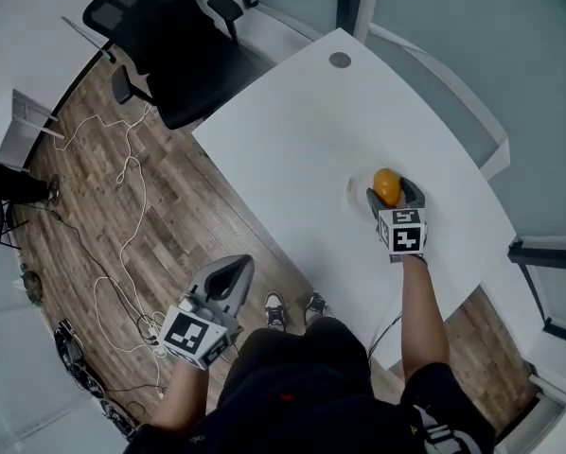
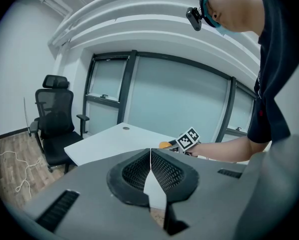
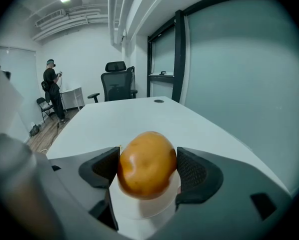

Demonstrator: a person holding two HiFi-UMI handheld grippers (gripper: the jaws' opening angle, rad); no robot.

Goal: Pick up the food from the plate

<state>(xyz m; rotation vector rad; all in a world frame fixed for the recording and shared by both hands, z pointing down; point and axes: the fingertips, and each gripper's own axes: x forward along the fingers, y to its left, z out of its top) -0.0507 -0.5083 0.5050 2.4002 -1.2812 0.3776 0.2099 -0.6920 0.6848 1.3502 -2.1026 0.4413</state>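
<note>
An orange-brown, egg-shaped piece of food sits on a small white plate near the right side of the white table. My right gripper is down at the plate, its jaws wide with the food between them. Its pads stand close on either side, and I see no squeeze on the food. My left gripper hangs off the table over the wooden floor. It is shut with nothing in it. The left gripper view shows the food far off.
A black office chair stands at the table's far left corner. White cables trail over the floor on the left. A round cable port sits at the table's far end. Glass walls run behind the table. A person stands far back.
</note>
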